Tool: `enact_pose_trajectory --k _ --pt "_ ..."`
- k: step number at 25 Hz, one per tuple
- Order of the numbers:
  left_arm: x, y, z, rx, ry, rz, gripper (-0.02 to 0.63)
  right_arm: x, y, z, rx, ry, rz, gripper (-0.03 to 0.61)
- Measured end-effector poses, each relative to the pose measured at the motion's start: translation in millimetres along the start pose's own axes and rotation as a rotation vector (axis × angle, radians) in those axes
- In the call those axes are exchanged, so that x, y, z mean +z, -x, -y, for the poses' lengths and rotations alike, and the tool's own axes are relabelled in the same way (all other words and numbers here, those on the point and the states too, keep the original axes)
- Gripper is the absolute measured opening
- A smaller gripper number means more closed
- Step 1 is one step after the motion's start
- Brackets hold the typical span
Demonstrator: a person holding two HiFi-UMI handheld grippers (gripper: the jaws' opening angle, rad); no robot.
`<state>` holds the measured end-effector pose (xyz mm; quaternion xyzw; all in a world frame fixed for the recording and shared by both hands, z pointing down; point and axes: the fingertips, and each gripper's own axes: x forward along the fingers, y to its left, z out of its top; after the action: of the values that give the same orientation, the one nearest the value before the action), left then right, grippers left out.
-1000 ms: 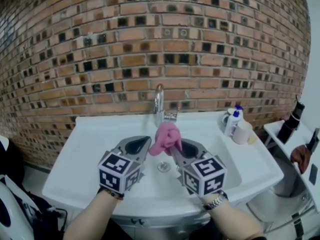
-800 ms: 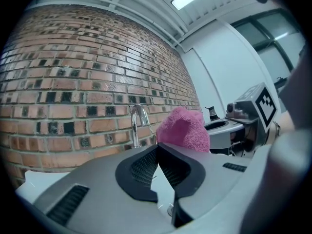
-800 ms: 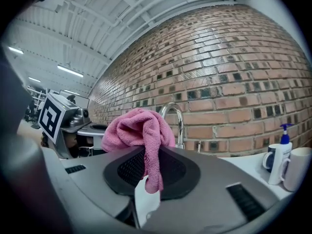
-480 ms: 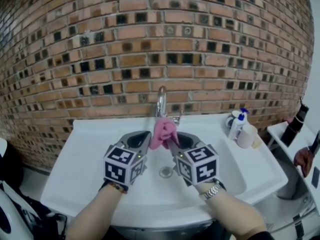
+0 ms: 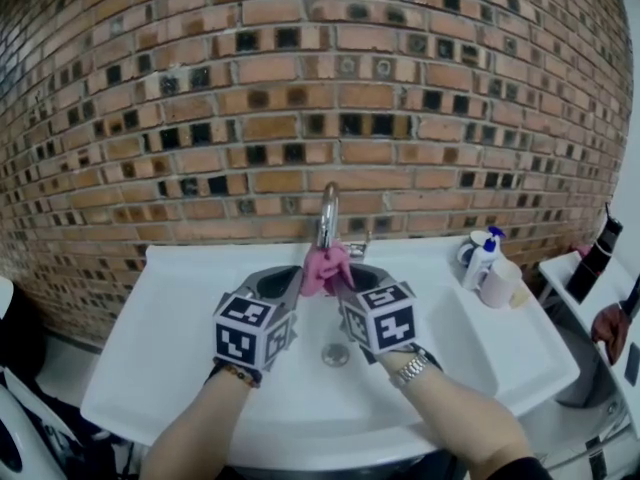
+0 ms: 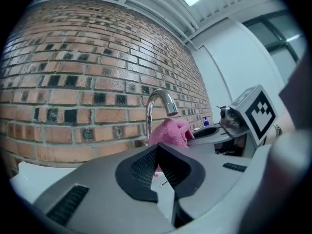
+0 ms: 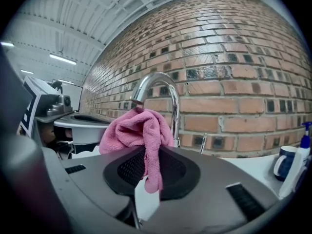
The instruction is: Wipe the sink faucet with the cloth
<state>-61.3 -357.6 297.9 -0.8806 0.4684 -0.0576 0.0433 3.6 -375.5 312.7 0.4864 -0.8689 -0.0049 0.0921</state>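
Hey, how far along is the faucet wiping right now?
Done: the right claw holds the pink cloth, raised right beside the faucet spout. In hand: getting cloth onto the metal; contact isn't clear. Remaining: the wiping itself. The left claw is shut and empty.

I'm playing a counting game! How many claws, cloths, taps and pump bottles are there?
Claws: 2, left claw and right claw
Cloth: 1
Tap: 1
Pump bottle: 1
Total: 5
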Motion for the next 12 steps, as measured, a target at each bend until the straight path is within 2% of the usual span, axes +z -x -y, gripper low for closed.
enact_pose_trajectory --k 5,12 --pt "-16.9 -5.4 -2.5 -0.005 0.008 -0.024 0.005 -14.0 -23.2 10.2 -0.017 0.024 -0.048 0.066" --pt "-31.2 -2.2 -6.9 -0.006 -0.045 -0.058 0.005 -37.0 -52.8 16.9 -0.031 0.007 -0.106 0.066"
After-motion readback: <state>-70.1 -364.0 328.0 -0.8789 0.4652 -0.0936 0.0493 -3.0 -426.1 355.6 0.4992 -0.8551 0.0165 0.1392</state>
